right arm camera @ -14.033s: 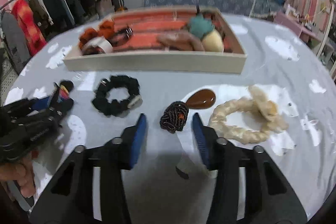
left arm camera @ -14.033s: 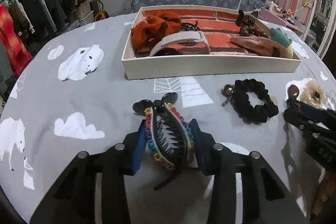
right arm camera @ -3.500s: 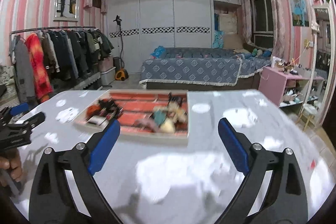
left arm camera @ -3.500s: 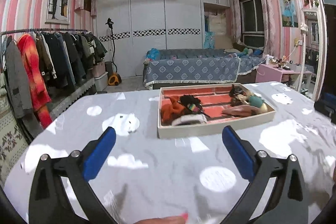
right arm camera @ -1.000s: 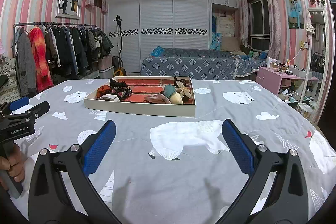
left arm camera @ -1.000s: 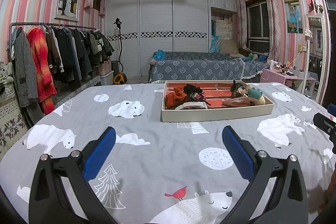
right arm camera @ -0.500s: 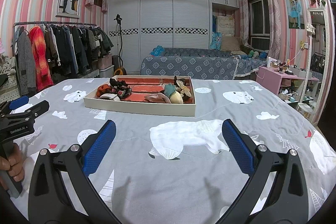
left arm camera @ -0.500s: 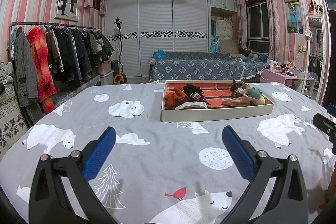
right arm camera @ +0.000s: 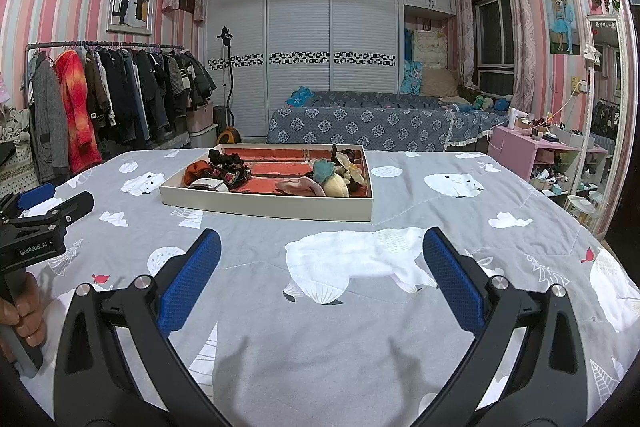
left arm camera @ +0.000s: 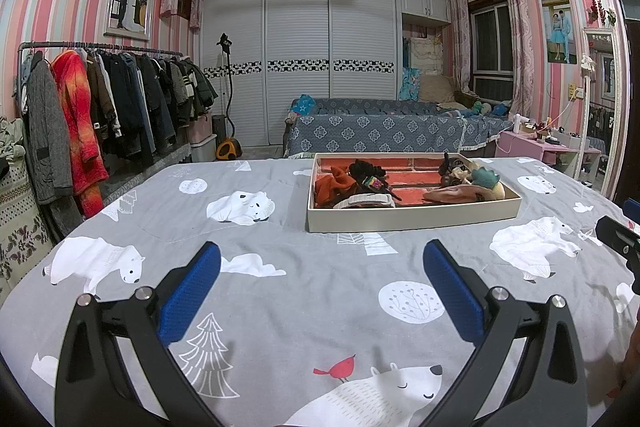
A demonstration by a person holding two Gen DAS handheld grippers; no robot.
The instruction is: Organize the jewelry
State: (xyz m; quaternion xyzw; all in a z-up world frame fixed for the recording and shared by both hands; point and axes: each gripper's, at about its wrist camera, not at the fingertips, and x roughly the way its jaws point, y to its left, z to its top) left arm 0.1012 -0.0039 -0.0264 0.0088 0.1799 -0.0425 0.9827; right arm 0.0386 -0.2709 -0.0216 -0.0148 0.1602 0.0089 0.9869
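Left gripper [left arm camera: 320,267] and right gripper [right arm camera: 320,255] hover level, fingers wide, empty.

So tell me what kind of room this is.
Most likely a bedroom in a home: a bed under a blue patterned cover at the back, a rail of hanging clothes on the left and white sliding wardrobe doors. The tray of hair accessories sits on a bear-print cloth.
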